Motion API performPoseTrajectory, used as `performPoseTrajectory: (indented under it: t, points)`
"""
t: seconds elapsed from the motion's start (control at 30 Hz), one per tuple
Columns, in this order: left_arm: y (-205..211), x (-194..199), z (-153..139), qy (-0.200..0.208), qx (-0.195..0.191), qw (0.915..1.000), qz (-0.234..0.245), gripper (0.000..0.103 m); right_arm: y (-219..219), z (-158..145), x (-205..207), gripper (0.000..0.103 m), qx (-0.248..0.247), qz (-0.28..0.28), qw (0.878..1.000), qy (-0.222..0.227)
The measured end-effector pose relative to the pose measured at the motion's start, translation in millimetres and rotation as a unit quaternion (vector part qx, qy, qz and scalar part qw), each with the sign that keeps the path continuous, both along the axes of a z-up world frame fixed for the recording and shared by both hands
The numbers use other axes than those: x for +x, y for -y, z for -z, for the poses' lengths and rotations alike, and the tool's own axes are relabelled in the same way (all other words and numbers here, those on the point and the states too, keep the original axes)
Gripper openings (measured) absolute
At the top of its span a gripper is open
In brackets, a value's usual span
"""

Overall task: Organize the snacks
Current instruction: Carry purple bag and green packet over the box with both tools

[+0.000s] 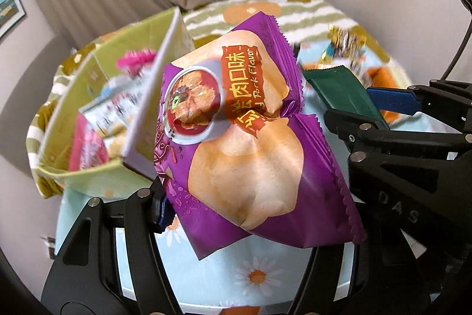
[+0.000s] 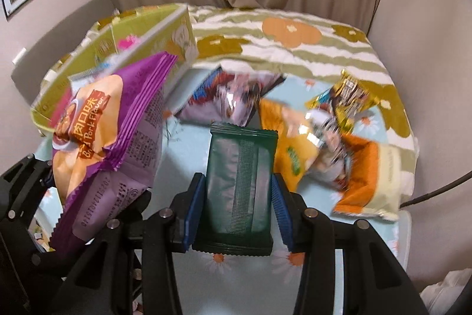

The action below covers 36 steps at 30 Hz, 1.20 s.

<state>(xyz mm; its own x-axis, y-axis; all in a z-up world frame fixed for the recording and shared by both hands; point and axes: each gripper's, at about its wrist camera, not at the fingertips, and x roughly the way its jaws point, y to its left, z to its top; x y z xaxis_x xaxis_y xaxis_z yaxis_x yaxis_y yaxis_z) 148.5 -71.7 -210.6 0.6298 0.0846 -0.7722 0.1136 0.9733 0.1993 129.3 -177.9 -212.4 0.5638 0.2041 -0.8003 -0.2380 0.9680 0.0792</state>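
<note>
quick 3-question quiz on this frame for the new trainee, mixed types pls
1. True or false: the right gripper holds a dark green packet.
2. What colour is the snack bag in the left gripper: A red, B purple, C blue?
3. Fill in: some snacks already lie inside the green ____ at the left.

Key: 1 true. 2 B. 3 box.
</note>
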Motion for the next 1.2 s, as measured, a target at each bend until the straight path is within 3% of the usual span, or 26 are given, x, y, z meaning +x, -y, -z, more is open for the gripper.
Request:
performPoseTrajectory:
  t: [0.3,0.6,0.9,1.2]
  points:
    - [-18.0,12.4,-81.6,0.062,-0.032,0.9970,-0.034,0.060,12.5,-76.9,-0.6,0.041,0.024,-0.036,0.998,0.049]
    - [-101.2,54.7,-122.2,0.079,-0.030,0.9940,-0.069,0.060,-37.2,-119.8,20.2,0.041,0.066,-0.061,0.994,0.069]
    - [-192.7,122.9,-109.5,0.051,-0.017,0.9964,-0.066,0.060,-119.4,-123.4,68.1,0.041,0.088,-0.051,0.993,0.057]
    - [-233.3,196.7,-69.8,0.011,-0.001,0.9996,-0.027,0.063,-172.8,-97.4,114.4,0.041,0.091,-0.018,0.996,0.018]
